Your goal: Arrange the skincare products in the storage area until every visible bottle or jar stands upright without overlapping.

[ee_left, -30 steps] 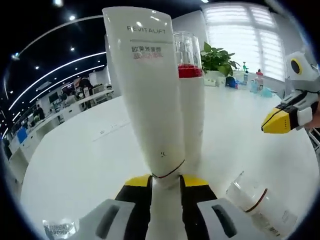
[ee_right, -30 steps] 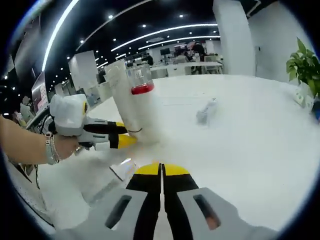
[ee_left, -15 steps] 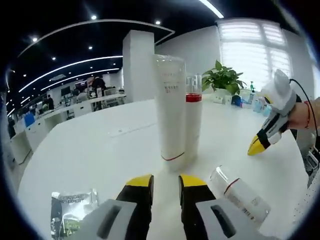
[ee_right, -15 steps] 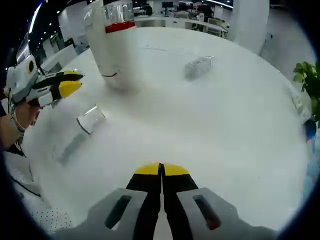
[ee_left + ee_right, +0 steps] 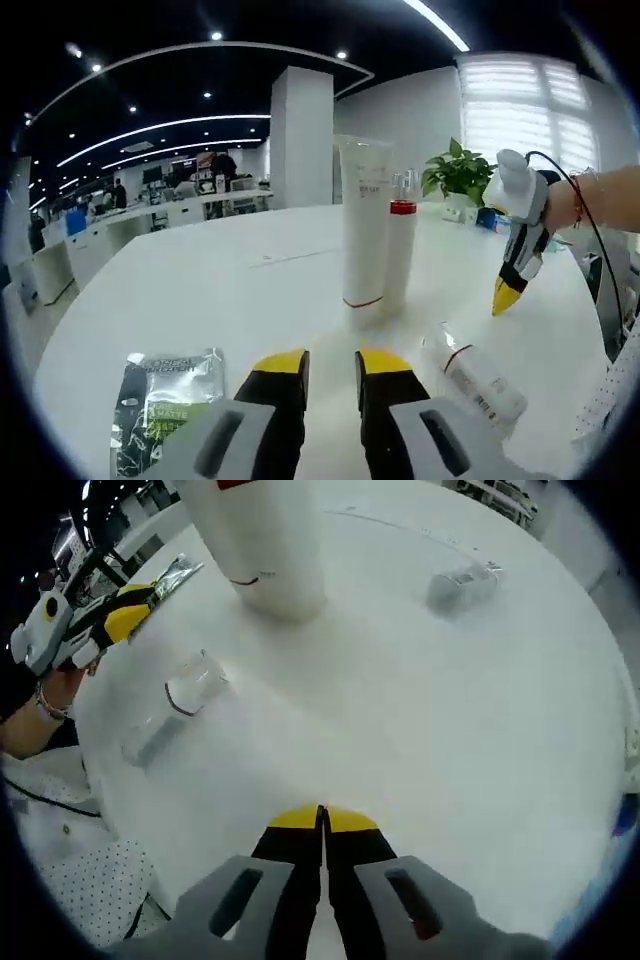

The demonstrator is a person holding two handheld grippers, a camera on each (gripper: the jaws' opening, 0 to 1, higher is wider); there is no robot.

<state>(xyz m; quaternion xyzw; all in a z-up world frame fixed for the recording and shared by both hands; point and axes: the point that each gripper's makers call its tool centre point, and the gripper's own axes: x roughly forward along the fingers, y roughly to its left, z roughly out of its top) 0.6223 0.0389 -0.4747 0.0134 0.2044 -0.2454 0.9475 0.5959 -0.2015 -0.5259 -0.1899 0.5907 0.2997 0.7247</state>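
A tall white tube (image 5: 365, 235) stands upright on the white table (image 5: 200, 300), touching a white bottle (image 5: 400, 250) with a red band and clear cap. My left gripper (image 5: 332, 366) is open a short way back from them, holding nothing. A clear bottle with a red ring (image 5: 482, 382) lies on its side to its right. My right gripper (image 5: 503, 296) hangs tip-down beyond that bottle. In the right gripper view my right gripper (image 5: 322, 820) is shut and empty above the table, with the upright pair (image 5: 265, 550), the lying clear bottle (image 5: 175, 712) and the left gripper (image 5: 120, 622) ahead.
A silver and green sachet (image 5: 165, 392) lies flat at the left. Another small bottle (image 5: 462, 583) lies on its side farther across the table (image 5: 400, 720). A potted plant (image 5: 458, 175) stands at the far edge. A person's shirt (image 5: 60, 820) borders the table.
The left gripper has let go of the white tube and drawn back; the tube now stands on its own. The right gripper has tipped down over the table, still shut.
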